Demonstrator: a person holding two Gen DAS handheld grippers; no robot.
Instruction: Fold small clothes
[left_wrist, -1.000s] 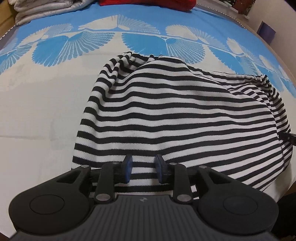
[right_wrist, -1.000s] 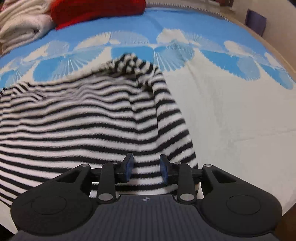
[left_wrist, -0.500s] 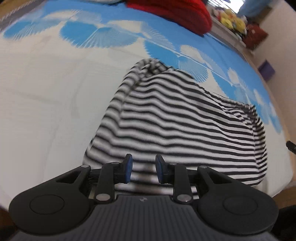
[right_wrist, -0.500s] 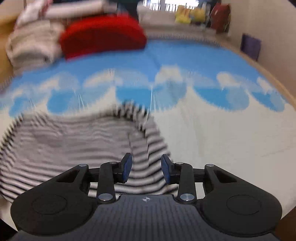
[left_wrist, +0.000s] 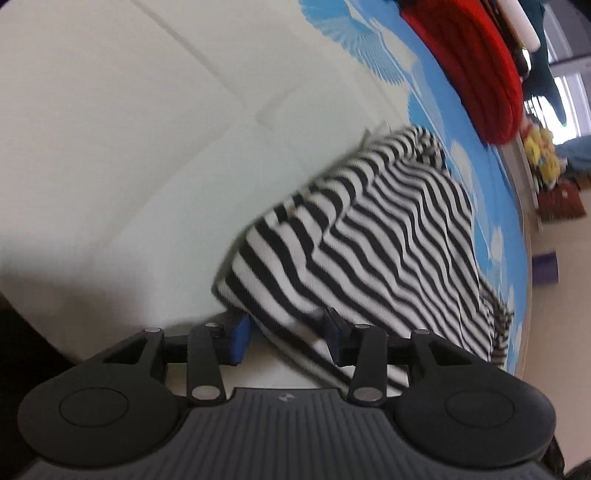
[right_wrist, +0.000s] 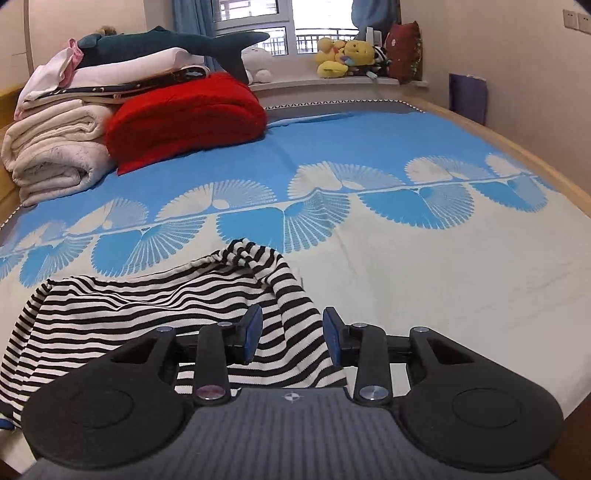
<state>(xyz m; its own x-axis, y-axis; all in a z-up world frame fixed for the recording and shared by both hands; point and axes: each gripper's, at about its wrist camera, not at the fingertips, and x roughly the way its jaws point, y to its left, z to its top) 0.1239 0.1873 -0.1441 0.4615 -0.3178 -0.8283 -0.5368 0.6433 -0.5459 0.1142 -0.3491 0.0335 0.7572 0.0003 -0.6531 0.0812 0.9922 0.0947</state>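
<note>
A black-and-white striped garment (right_wrist: 155, 306) lies rumpled on the bed's near part; it also shows in the left wrist view (left_wrist: 388, 236). My left gripper (left_wrist: 286, 334) is open, its view rolled sideways, with the garment's near left corner lying between its blue pads. My right gripper (right_wrist: 291, 334) is open, level and low, with the garment's right edge lying between its pads. Neither gripper is closed on the cloth.
The bed cover (right_wrist: 443, 266) is white near me and blue with fan patterns farther back. A red folded blanket (right_wrist: 184, 122) and stacked white bedding (right_wrist: 55, 147) sit at the back left. Plush toys (right_wrist: 343, 55) line the windowsill. The bed's wooden edge (right_wrist: 554, 181) runs along the right.
Both grippers have drawn back and tilted up. The left gripper rolled sideways and now has the garment's corner between its pads. The garment is more bunched.
</note>
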